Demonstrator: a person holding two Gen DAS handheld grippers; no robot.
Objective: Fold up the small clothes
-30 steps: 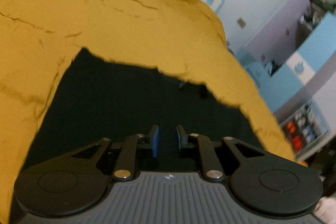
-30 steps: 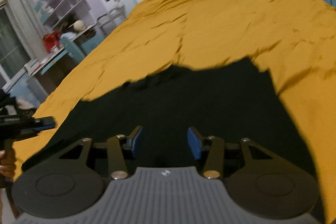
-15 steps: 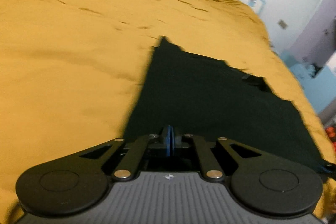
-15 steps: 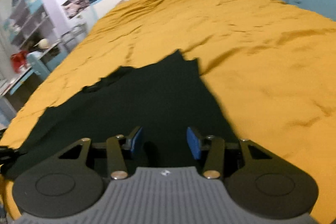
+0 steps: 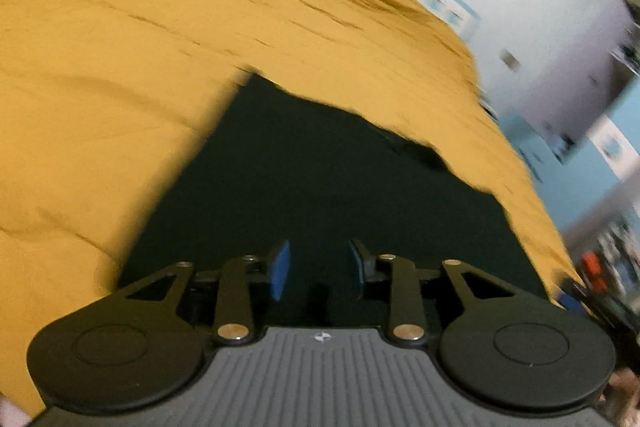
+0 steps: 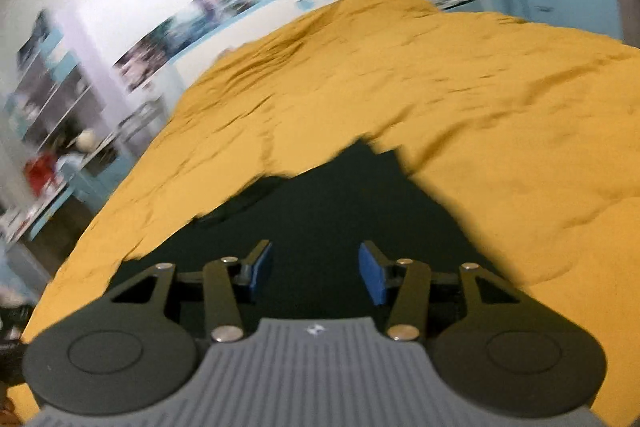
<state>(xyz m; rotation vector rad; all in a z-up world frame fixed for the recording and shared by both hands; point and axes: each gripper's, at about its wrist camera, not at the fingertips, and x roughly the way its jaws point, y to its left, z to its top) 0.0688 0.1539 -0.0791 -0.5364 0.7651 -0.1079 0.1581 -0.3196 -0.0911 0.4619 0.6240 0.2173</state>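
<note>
A flat black cloth garment (image 5: 328, 187) lay on the mustard-yellow bedspread (image 5: 120, 67). Both the left tongs (image 5: 319, 269) and right tongs (image 6: 316, 273) hovered over its near edge, parted and empty. A clean fold probably called for pinching both near corners evenly.

Garment (image 5: 320, 195) spread flat on the bed (image 5: 120, 87), a gripper poised over each near corner.

The left gripper (image 5: 318, 269) hangs above the garment's near edge, its fingers (image 5: 280, 269) apart with cloth under the gap; the right gripper (image 6: 316, 271) stands likewise over the same piece, fingers (image 6: 372, 277) spread wider. The bed stretches away behind the garment to the far wall, where posters (image 6: 188, 23) hang. Shelves (image 6: 52, 75) stand off the bed's left side, and cabinets (image 5: 592, 131) off its right.
</note>
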